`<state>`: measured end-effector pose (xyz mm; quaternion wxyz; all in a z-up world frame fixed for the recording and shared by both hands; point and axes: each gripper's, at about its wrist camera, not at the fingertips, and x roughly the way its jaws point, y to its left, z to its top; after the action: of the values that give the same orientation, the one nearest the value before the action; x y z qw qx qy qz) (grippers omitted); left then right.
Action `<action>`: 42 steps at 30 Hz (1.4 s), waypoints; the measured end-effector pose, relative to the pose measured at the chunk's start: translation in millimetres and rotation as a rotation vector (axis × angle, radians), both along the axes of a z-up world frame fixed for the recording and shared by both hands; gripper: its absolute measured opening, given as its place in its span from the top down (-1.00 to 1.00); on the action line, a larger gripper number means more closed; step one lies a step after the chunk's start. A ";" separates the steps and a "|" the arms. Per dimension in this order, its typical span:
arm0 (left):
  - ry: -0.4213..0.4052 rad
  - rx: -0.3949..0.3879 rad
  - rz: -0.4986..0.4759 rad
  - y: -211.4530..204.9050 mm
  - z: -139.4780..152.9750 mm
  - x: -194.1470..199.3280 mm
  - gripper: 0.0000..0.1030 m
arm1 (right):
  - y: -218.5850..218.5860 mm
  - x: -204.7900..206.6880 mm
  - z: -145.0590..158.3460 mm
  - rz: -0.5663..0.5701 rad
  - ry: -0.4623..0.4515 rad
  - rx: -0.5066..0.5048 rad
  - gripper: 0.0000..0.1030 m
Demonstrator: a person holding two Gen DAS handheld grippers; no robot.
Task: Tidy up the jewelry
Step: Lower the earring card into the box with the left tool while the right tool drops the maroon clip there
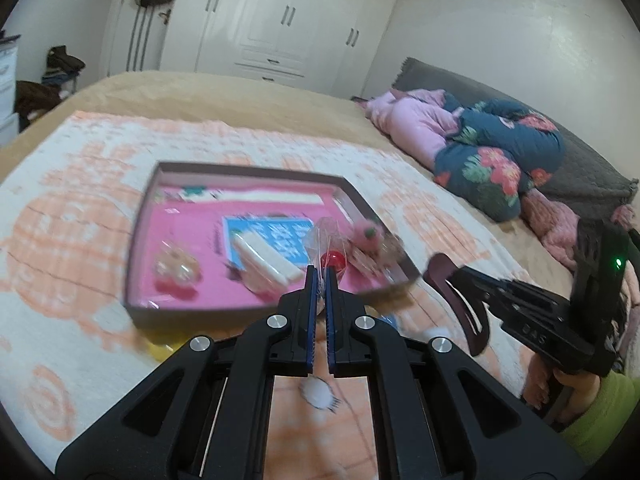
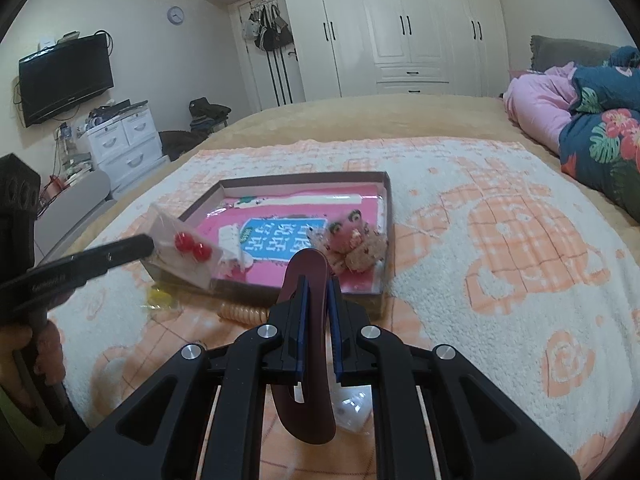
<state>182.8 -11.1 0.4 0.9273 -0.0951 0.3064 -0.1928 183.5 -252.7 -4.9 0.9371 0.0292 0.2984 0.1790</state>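
A shallow brown box (image 1: pixel 140 236) (image 2: pixel 384 208) with a pink floor lies on the bed. It holds a blue card (image 2: pixel 276 238), a white clip (image 1: pixel 266 258) and pink plush hair ties (image 2: pixel 352 240). My left gripper (image 1: pixel 320 276) (image 2: pixel 150 246) is shut on a clear bag with red bead earrings (image 2: pixel 192 248) (image 1: pixel 332 260), held over the box's near edge. My right gripper (image 2: pixel 316 280) (image 1: pixel 444 270) is shut on a dark maroon hair clip (image 2: pixel 308 264) (image 1: pixel 460 300), just in front of the box.
A white and orange blanket (image 2: pixel 500 260) covers the bed. A yellow item (image 2: pixel 160 300) and a beige spiral hair tie (image 2: pixel 244 314) lie before the box. A small clear packet (image 2: pixel 352 412) lies under my right gripper. Pink and floral bedding (image 2: pixel 580 120) is piled at right.
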 end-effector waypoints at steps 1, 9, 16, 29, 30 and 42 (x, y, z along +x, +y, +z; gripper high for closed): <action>-0.006 0.000 0.009 4.2 2.5 2.2 1.00 | 2.8 1.1 1.9 0.004 -0.006 -0.002 0.81; -0.045 0.016 0.071 30.3 17.0 14.0 1.00 | 30.0 15.5 15.6 0.044 -0.036 -0.007 0.81; -0.058 0.022 0.115 49.3 21.2 31.8 1.00 | 51.4 34.8 25.2 0.070 -0.060 -0.019 0.81; -0.026 0.028 0.149 61.9 4.8 68.2 1.00 | 70.2 76.2 30.7 0.066 -0.078 -0.058 0.81; -0.023 0.031 0.149 61.3 3.2 70.1 1.00 | 70.7 79.8 29.9 0.064 -0.077 -0.063 0.81; 0.010 0.013 0.106 54.1 -14.6 90.5 1.00 | 78.7 125.2 5.7 0.029 -0.029 -0.134 0.81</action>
<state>273.3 43.1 -14.2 0.9352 -0.1060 0.3070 -0.1410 308.7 -174.0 0.8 0.9385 -0.0406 0.2965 0.1723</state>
